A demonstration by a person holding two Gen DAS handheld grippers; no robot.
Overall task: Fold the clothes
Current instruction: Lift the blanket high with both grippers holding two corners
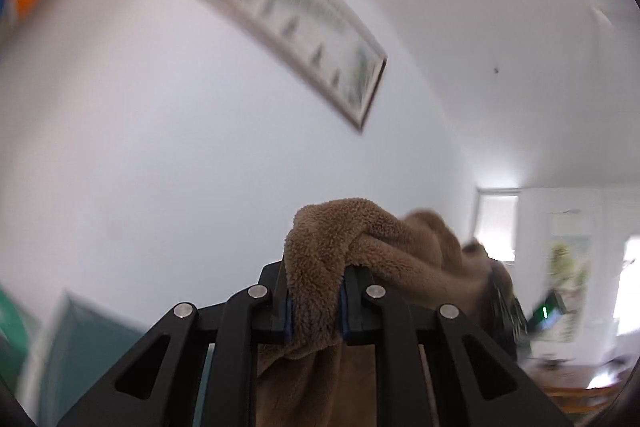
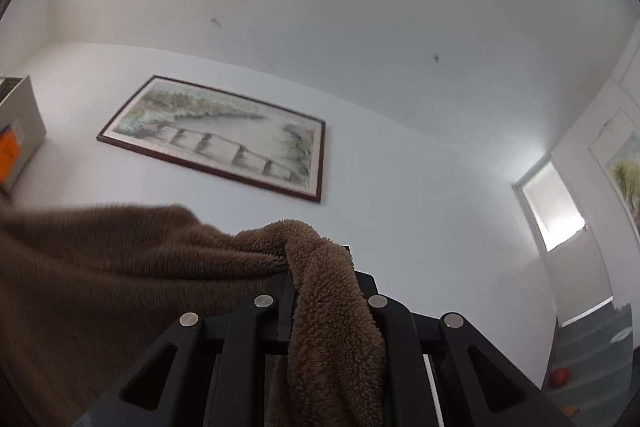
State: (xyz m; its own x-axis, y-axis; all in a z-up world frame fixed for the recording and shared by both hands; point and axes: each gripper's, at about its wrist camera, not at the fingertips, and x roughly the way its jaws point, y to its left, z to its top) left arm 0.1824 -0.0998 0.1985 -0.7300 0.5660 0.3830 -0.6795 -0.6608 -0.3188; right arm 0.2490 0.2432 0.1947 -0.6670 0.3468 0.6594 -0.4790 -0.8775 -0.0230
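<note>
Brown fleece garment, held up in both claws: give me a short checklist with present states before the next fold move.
1. Left claw pinching the brown fleece garment: ok, fabric bunched between the fingers.
2. Right claw pinching the garment: ok, fleece draped over and between the fingers.
3. Garment spanning the two claws: ok, cloth runs off leftward in the right wrist view.
4. Garment hanging flat, untwisted: cannot tell.
5. Folding surface below: cannot tell, both cameras face the white wall and framed landscape painting.

The brown fleece garment (image 1: 320, 251) is bunched and lifted high, one fuzzy fold pinched in my left jaws, another fold (image 2: 332, 291) draped over and clamped in my right jaws, the rest sagging between them.
</note>
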